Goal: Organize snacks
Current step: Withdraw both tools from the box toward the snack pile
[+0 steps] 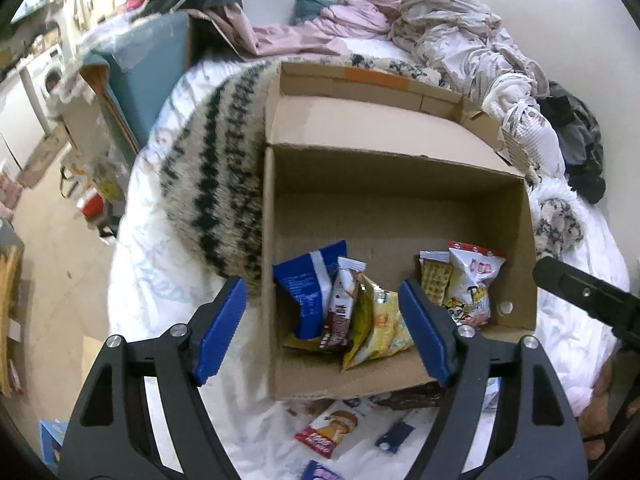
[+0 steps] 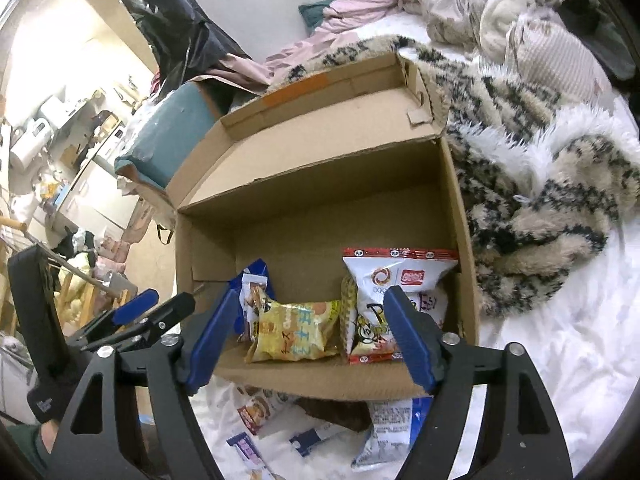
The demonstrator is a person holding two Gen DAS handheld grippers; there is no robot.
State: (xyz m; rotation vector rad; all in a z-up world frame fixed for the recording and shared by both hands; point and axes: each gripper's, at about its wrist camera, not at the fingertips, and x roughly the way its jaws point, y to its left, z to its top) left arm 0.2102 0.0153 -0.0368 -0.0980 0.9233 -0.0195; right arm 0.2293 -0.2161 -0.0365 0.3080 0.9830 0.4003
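The left claw (image 1: 322, 330) stands with its blue pads wide apart and nothing gripped, poised above the near left part of the open cardboard box (image 1: 400, 200); the right claw (image 2: 308, 334) is likewise spread and empty, above the near right part of the same box; between the left claw's pads, down inside the box, a yellow snack packet (image 1: 378, 326) leans against a brown-and-white bar wrapper (image 1: 340, 308), with a blue packet (image 1: 306, 288) at the box's left wall; further right in the box a white-and-red snack bag (image 1: 474, 284) stands upright beside a yellow cracker pack (image 1: 436, 280), close to the right wall; all these snacks sit along the near side, the far half of the box floor bare; the box lid folds back behind it; the box rests on a bed with a white duvet (image 1: 160, 280) and a cream-and-black fuzzy blanket (image 1: 216, 184); just in front of the box, loose on the duvet, lie a red-and-white snack packet (image 1: 328, 432) and a small blue packet (image 1: 394, 438), among others half hidden; crumpled pink and pale bedding (image 1: 400, 20) is heaped at the far end of the bed.
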